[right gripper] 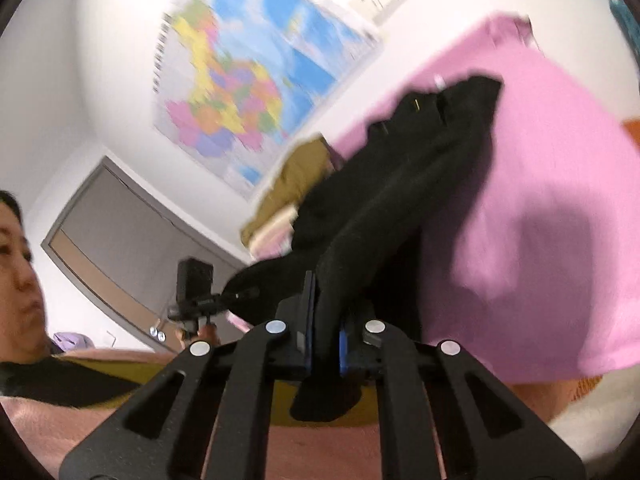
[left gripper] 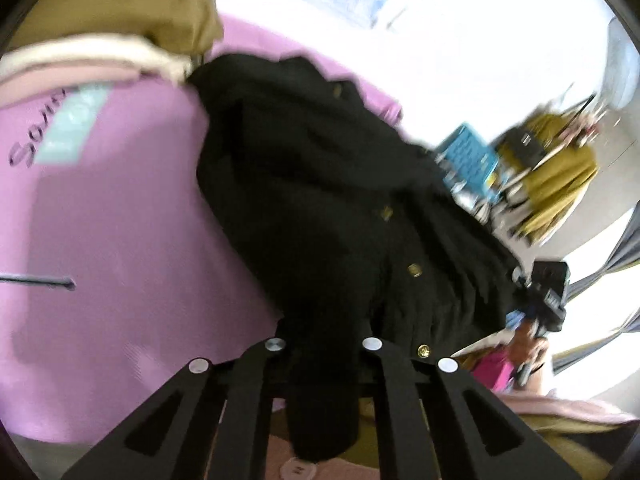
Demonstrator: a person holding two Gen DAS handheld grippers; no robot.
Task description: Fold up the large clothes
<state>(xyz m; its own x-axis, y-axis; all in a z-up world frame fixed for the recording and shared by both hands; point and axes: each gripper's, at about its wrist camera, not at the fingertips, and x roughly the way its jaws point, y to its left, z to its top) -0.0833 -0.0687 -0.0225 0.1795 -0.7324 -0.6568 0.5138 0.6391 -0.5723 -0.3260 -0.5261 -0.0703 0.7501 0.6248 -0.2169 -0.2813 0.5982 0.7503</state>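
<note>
Left gripper (left gripper: pixel 323 364): black linkage arms at the bottom of the left wrist view, jaws drawn in on a bunched edge of the black garment (left gripper: pixel 320 208), which passes between them and hangs below.

Right gripper (right gripper: pixel 323 334): blue-edged fingers (right gripper: pixel 308 336) clamped on another fold of the same black garment (right gripper: pixel 400 200), a tail of cloth hanging beneath the jaws.

Black garment: dark knit with gold buttons (left gripper: pixel 414 270) in a line down its front; stretched from both grippers outward, its far end over the pink sheet (left gripper: pixel 120 220). Image is blurred; whether the far end rests on the sheet or is lifted just above it cannot be told.

Pink sheet: covers the work surface, bears dark lettering and a pale teal label (left gripper: pixel 74 120) in the left wrist view.

Pile of clothes, far edge of the sheet: olive-brown garment (left gripper: pixel 132 4) on top, cream and pale pink layers (left gripper: pixel 92 64) under it. Also seen in the right wrist view (right gripper: pixel 296 176).

Background, right wrist view: coloured wall map (right gripper: pixel 248 76), grey-framed panel (right gripper: pixel 132 236), the person's face (right gripper: pixel 16 264).

Background, left wrist view: mustard cloth (left gripper: pixel 560 184) and a blue box (left gripper: pixel 468 160), contents not legible.
</note>
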